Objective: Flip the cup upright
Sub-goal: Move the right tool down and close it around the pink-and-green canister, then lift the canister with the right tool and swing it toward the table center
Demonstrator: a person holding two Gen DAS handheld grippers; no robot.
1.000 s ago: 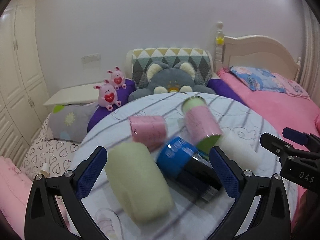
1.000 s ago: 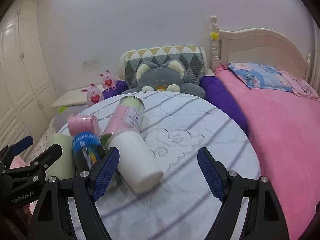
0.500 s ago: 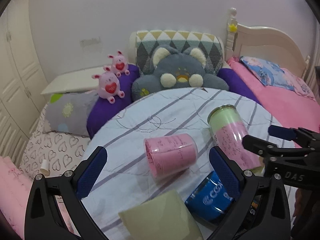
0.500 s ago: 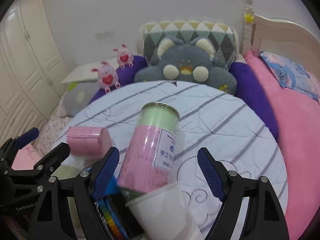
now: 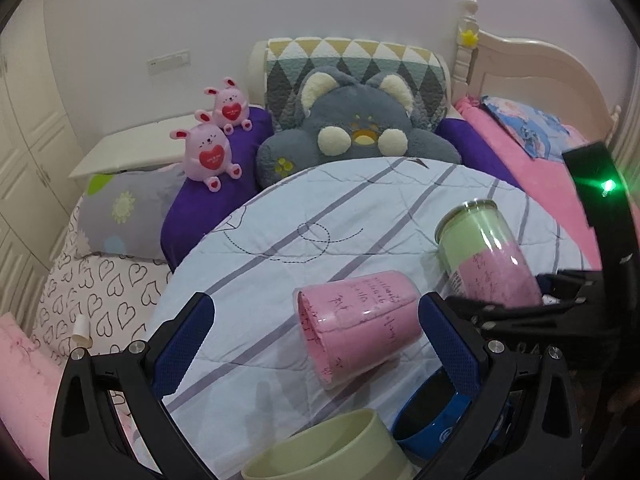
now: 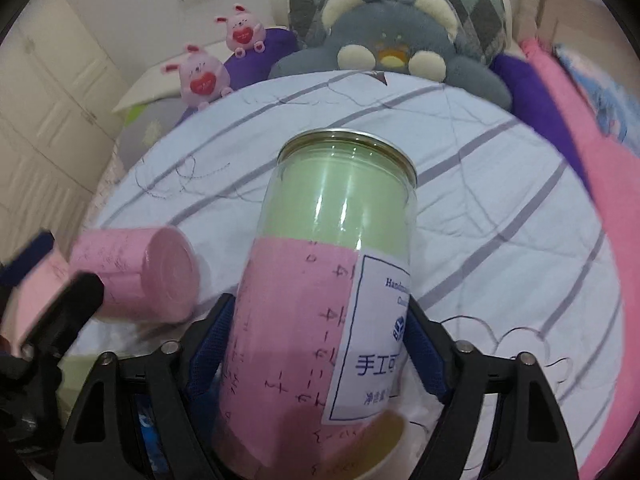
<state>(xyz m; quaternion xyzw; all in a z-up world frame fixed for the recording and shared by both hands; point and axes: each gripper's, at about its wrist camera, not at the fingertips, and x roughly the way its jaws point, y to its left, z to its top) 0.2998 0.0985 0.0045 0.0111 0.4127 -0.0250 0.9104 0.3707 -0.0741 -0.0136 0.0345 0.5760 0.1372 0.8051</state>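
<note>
I judge I am at the grasp step on the clear cup (image 6: 320,280), the tall one with green and pink paper inside and a metal rim. It lies tilted on the striped quilt (image 6: 500,220), rim pointing away from me. My right gripper (image 6: 320,344) has its blue fingers (image 6: 210,344) pressed against both sides of the cup's lower body, so I read it as clamped on (or within a hair of it).

My left gripper (image 5: 316,344) hangs with its fingers (image 5: 184,344) wide apart, holding nothing. The pink cup (image 5: 358,328) lies on its side between them, just beside the right-hand one, though I cannot tell if they touch. A pale green cup (image 5: 324,448) and a blue cup (image 5: 432,416) sit low in that view.

Next I would lift slightly, rotate the wrist until the cup stands vertical, and set it down where the quilt is flat, since soft bedding may let it topple.
</note>
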